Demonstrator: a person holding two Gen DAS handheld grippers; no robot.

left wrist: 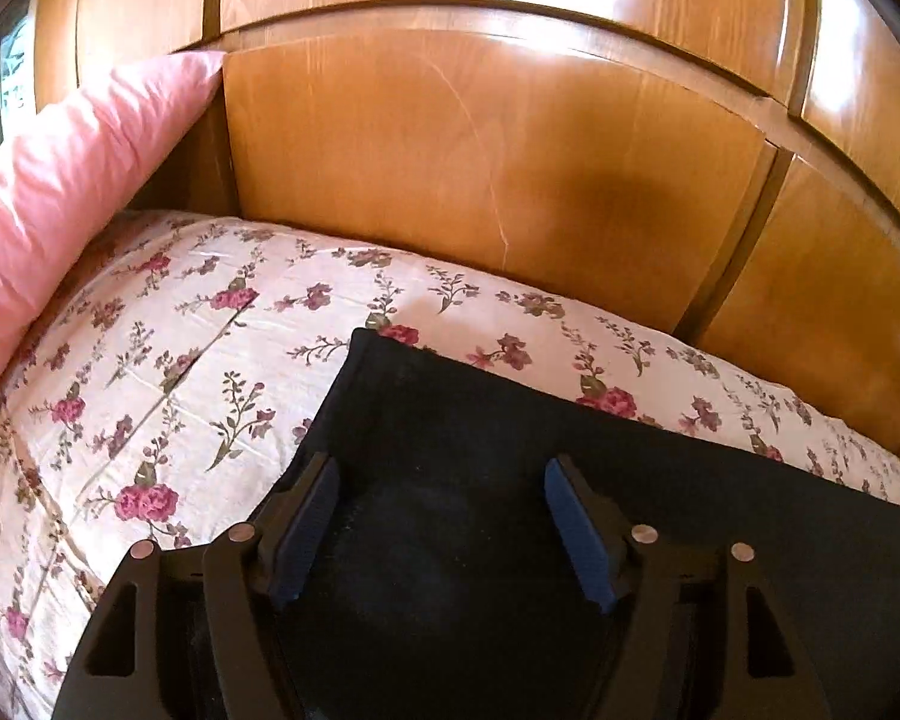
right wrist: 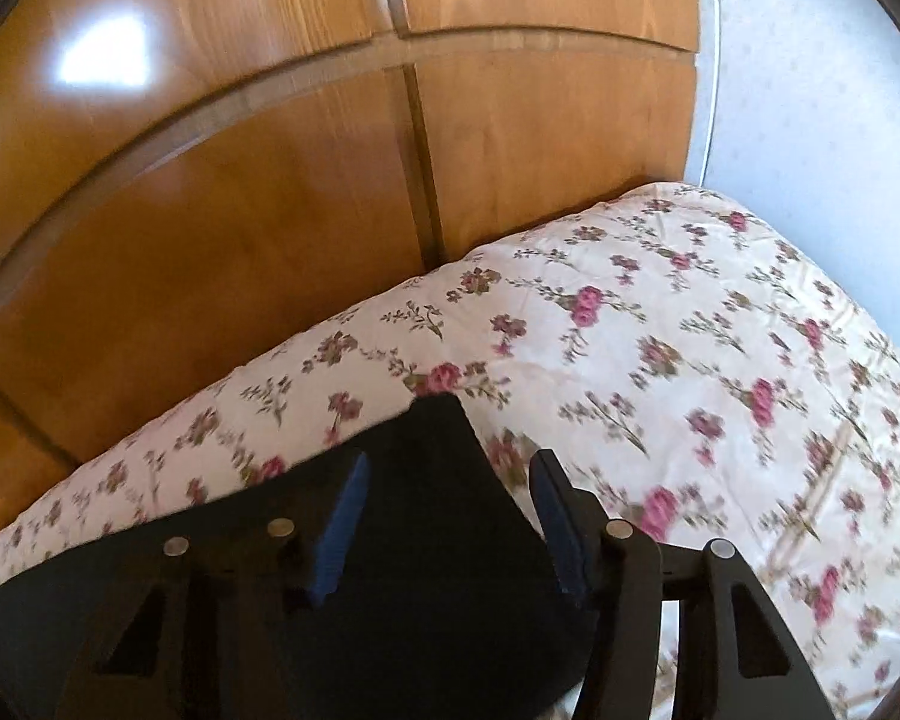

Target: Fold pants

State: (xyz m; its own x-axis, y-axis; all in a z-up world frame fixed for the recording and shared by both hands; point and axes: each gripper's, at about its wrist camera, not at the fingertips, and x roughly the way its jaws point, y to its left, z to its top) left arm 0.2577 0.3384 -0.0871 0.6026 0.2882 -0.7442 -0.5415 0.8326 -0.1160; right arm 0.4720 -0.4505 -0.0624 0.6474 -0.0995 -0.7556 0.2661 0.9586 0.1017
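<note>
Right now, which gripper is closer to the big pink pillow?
Left. The left gripper hovers open over the dark folded pants, with the pink pillow up on its left side. The right gripper sees no pillow at all.

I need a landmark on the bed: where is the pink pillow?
In the left wrist view the pink pillow leans at the far left, against the wooden headboard, left of the dark pants.

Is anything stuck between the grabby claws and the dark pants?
No. The open left gripper and open right gripper both hover right over the dark navy fabric pants on the floral bedsheet, with nothing between.
</note>
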